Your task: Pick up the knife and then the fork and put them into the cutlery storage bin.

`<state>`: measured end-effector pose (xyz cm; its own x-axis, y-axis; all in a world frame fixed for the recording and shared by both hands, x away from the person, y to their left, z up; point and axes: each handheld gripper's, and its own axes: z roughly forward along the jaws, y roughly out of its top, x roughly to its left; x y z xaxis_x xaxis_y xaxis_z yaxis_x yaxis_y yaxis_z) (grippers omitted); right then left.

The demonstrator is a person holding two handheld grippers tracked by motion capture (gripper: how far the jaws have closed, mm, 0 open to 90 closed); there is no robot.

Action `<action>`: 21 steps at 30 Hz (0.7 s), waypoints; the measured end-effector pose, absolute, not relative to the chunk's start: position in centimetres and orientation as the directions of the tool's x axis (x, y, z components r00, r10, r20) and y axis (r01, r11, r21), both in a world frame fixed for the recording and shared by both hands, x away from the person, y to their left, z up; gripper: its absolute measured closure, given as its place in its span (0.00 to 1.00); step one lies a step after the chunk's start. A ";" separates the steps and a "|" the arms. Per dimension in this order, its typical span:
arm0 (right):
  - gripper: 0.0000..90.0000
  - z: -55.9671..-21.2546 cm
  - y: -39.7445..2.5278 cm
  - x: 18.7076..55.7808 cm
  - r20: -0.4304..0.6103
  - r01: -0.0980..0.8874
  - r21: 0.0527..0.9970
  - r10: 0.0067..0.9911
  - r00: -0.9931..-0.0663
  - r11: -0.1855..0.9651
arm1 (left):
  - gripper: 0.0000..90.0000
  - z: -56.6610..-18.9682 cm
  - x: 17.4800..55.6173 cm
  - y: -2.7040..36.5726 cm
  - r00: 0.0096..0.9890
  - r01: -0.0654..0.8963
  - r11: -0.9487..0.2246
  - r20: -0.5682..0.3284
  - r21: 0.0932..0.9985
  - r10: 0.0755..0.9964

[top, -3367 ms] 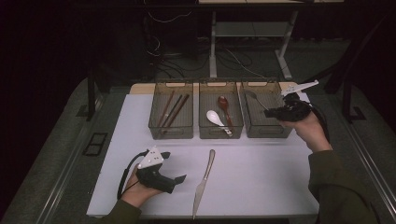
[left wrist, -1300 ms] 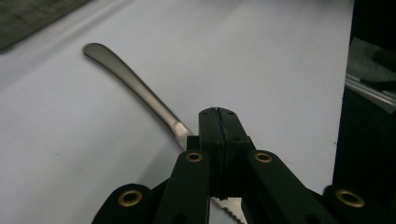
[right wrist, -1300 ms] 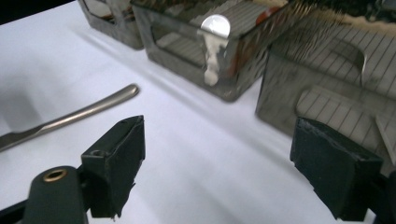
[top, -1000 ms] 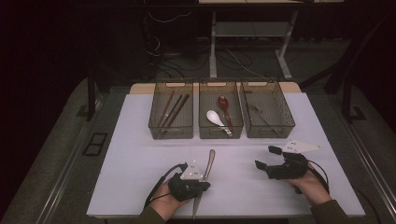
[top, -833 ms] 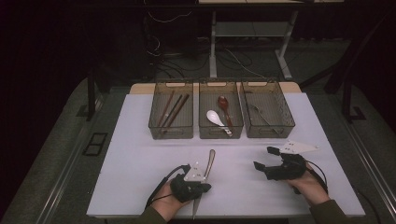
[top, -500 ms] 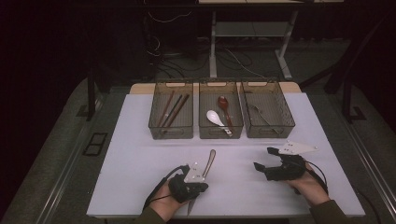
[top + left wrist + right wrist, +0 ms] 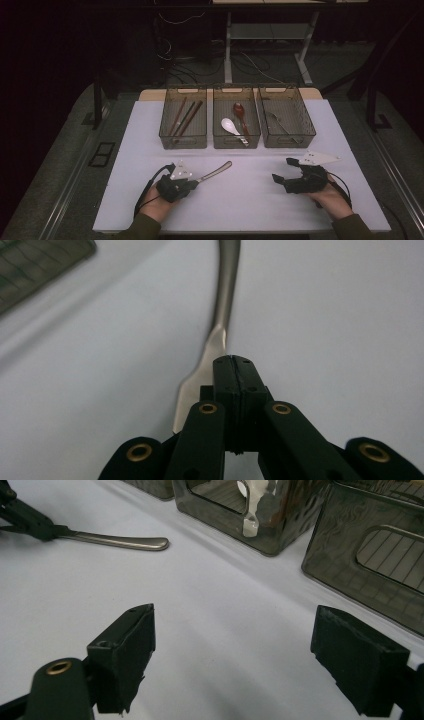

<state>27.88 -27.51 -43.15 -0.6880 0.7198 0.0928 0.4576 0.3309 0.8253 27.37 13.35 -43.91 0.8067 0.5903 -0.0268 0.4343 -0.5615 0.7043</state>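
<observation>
Knife clamped in left gripper over white table

Knife (image 7: pixel 214 172), a silver table knife, sits pinched by its blade in the left gripper (image 7: pixel 191 183), whose jaws are pressed tight together on the metal. Its handle points up and to the right toward three mesh bins (image 7: pixel 237 120) at the far side of the white table (image 7: pixel 250 200). The left gripper view shows what the high view cannot: the blade (image 7: pixel 197 385) passes beside and under the closed jaw tips, with the handle (image 7: pixel 227 285) stretching away above the tabletop. The right gripper (image 7: pixel 281 172) rests near the table's front right, well apart from the knife, its jaws spread wide and empty. The right gripper view adds the knife's rounded handle end (image 7: pixel 125 542) lying low over the table, and the middle bin's white spoon (image 7: pixel 252 502) seen through the mesh.
</observation>
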 end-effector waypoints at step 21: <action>0.19 -43.4 -28.0 28.6 0.159 0.492 0.810 0.688 -0.708 0.319 | 0.85 -45.0 30.8 10.8 0.866 0.377 -0.594 -0.043 0.711 0.499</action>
<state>28.62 -27.98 -43.39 -0.7081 0.6881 0.1586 0.4917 0.3192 0.8102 30.81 10.83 -44.96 0.8658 0.4985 -0.0431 0.3771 -0.5935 0.7110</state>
